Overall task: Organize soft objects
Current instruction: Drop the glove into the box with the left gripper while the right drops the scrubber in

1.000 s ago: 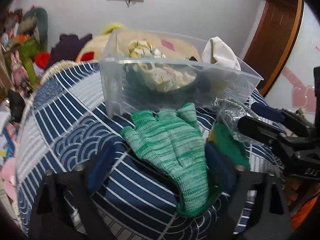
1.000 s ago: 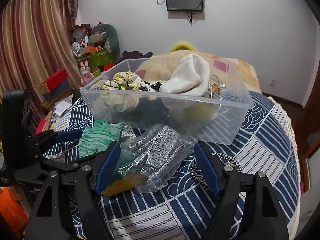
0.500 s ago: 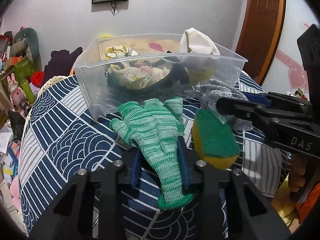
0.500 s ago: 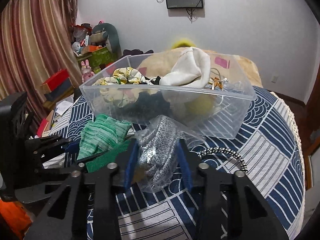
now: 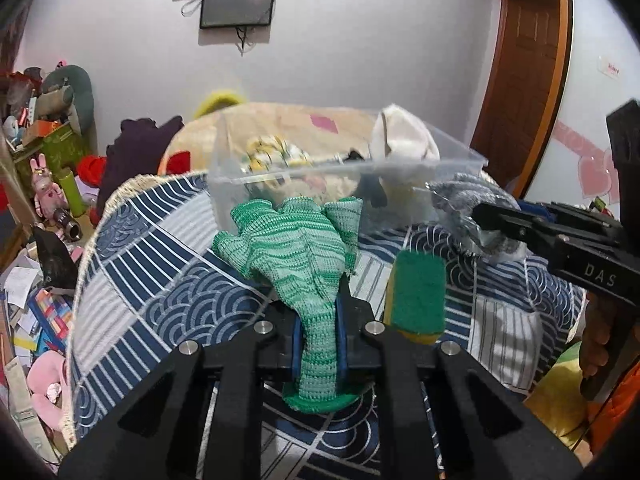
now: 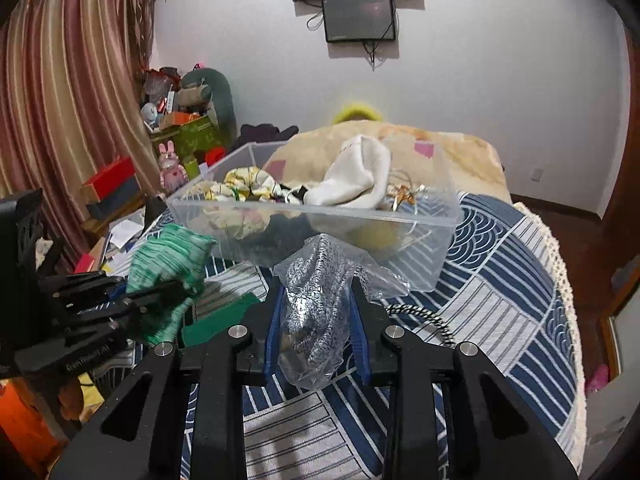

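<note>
Blue-and-white patterned bedding (image 5: 160, 280) covers the bed that serves as the work surface, with a cluttered corner of toys and boxes off to one side and a dark screen on the white wall behind. On the bedding sits 1 clear plastic bin (image 6: 432, 240), the largest of the task's things. It already holds a white sock (image 6: 356, 184), a yellow-patterned cloth (image 6: 244, 180) and some darker items that are hard to make out.

Compared with 1 second ago, when both grippers stood wide open around their targets on the bedding, both have now closed and lifted. The left gripper (image 5: 318, 340) is clamped on the cuff of the green knit glove (image 5: 292, 248), whose fingers hang up toward the bin's near wall. The right gripper (image 6: 316, 332) pinches the bagged grey gloves (image 6: 316, 304), raised just in front of the bin. That means 2 grasps are secured, and the carry over the rim looks like the step remaining.

A green-and-yellow sponge (image 5: 418, 296) remains on the bedding just beside the left gripper, not yet collected.
</note>
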Demonstrator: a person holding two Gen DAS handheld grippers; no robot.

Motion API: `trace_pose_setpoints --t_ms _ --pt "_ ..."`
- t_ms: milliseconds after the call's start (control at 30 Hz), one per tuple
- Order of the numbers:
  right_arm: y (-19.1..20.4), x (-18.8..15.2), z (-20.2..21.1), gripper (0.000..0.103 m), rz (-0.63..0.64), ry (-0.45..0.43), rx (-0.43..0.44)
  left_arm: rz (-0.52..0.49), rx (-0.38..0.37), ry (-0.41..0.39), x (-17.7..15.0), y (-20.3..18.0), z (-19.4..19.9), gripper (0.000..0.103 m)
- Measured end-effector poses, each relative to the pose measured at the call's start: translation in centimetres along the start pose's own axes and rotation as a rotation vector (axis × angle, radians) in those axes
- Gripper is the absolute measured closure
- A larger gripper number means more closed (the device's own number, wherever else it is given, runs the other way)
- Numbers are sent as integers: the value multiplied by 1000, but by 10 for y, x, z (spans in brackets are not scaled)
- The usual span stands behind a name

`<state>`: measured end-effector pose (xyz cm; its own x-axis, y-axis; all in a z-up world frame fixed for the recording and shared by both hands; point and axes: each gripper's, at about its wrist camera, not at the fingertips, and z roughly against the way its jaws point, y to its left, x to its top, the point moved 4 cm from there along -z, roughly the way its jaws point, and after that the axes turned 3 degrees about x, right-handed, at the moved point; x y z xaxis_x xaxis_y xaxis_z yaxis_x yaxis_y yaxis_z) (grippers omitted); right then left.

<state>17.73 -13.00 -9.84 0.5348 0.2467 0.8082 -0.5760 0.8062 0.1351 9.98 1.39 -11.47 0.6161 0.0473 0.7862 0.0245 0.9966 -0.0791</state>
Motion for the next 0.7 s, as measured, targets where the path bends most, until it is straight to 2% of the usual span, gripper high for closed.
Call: trace_pose_setpoints --t_ms 300,700 --pt "-5 12 18 76 -6 -73 -18 13 33 -100 25 14 29 90" --pt "-9 50 31 76 32 -180 -58 22 7 -219 75 3 39 90"
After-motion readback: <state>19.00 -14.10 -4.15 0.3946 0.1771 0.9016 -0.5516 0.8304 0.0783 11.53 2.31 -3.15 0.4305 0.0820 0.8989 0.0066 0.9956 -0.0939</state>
